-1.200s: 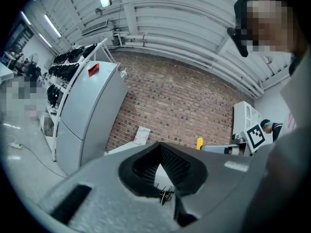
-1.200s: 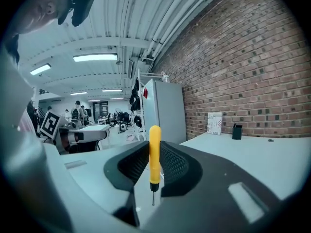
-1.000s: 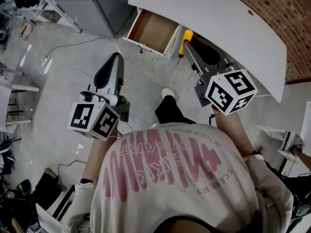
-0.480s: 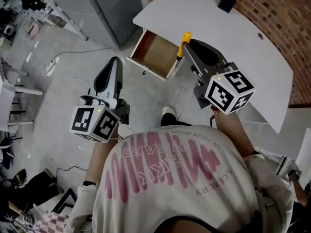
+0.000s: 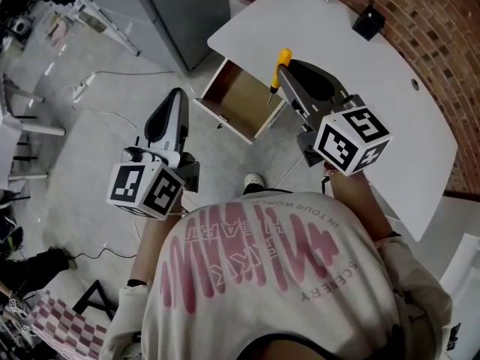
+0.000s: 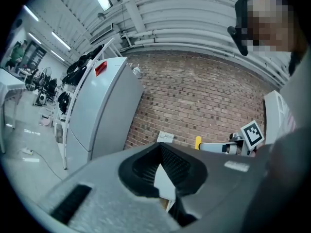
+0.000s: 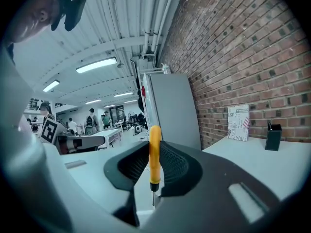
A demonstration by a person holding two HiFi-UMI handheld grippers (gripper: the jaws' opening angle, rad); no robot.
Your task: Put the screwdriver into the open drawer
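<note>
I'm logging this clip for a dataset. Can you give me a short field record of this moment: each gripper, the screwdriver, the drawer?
right gripper: shut on the screwdriver, yellow handle up, tip down
left gripper: jaws together, nothing between them, to the left of the drawer in the head view
drawer: pulled open under the white table, what shows of its inside looks bare
task step: screwdriver held beside the drawer's right edge, not yet inside
also on the table: small black box
</note>
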